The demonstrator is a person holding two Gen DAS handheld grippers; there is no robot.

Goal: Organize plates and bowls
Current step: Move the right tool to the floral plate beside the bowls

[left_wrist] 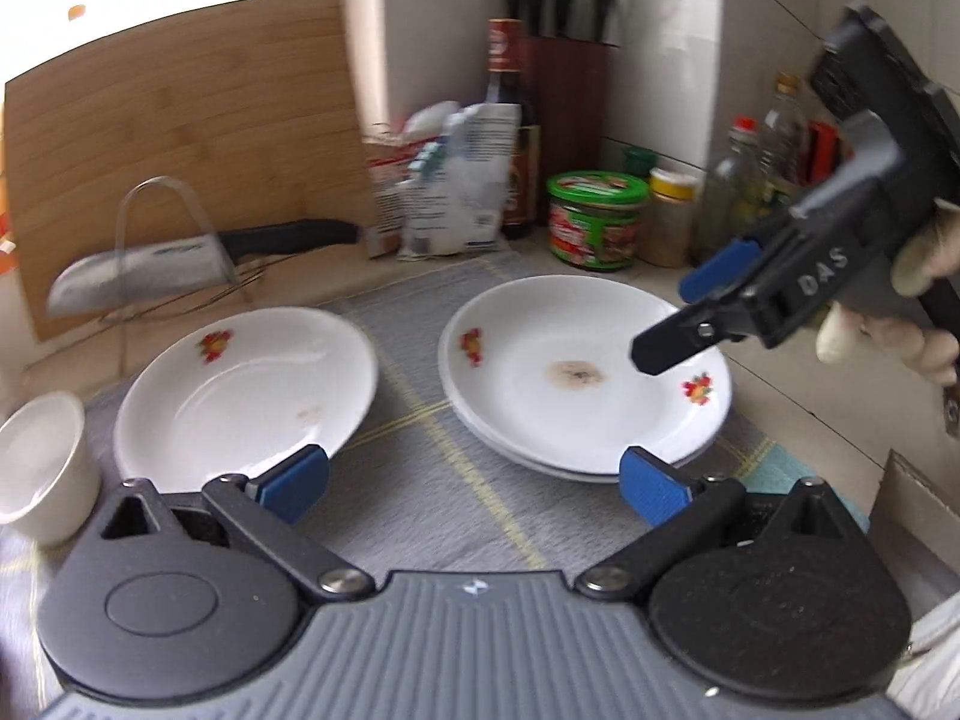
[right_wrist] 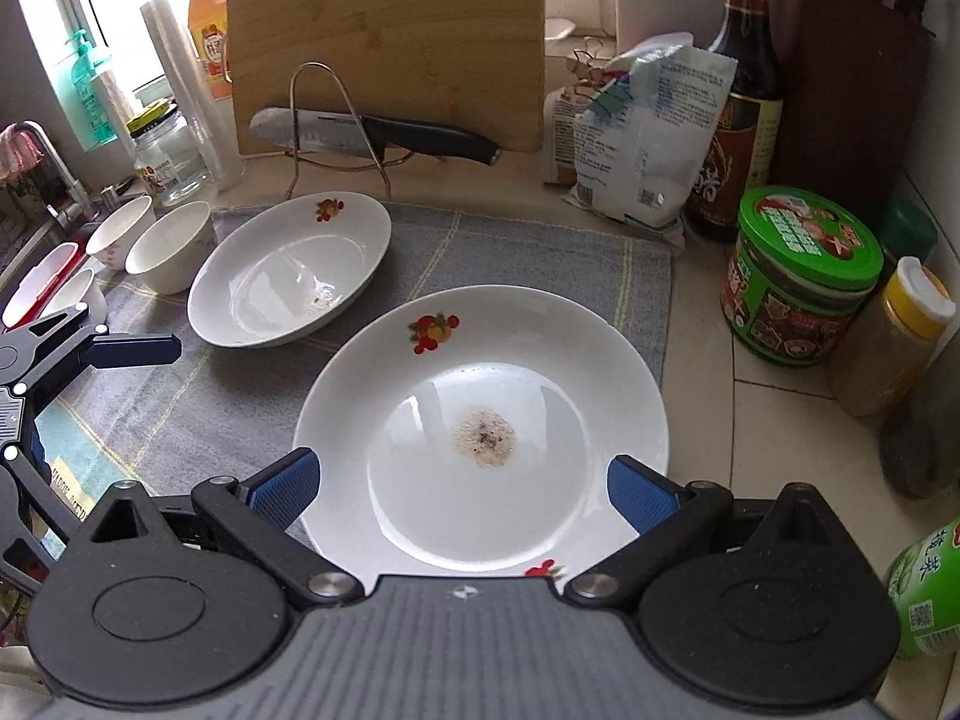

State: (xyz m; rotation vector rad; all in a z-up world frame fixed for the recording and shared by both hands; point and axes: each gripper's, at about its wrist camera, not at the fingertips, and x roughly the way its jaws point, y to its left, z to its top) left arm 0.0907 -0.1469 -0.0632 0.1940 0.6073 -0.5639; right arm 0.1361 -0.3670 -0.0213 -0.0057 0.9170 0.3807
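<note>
Two white flowered plates lie stacked (left_wrist: 582, 372) on the right of a grey mat (left_wrist: 420, 480); the top plate (right_wrist: 480, 420) has a brown stain at its centre. A single matching plate (left_wrist: 246, 390) (right_wrist: 288, 270) lies to the left, tilted on the mat. Small white bowls (right_wrist: 171, 246) (right_wrist: 120, 231) stand further left; one bowl (left_wrist: 42, 462) shows in the left wrist view. My left gripper (left_wrist: 474, 483) is open over the mat between the plates, holding nothing. My right gripper (right_wrist: 465, 489) (left_wrist: 678, 318) hangs open above the stack's near rim, holding nothing.
A knife (right_wrist: 372, 132) rests in a wire rack in front of a bamboo cutting board (right_wrist: 384, 42). A flour bag (right_wrist: 642, 138), sauce bottle (right_wrist: 744, 108), green-lidded jar (right_wrist: 804, 276) and spice jar (right_wrist: 894, 342) crowd the right. A glass jar (right_wrist: 168, 162) and the sink edge (right_wrist: 36, 276) are on the left.
</note>
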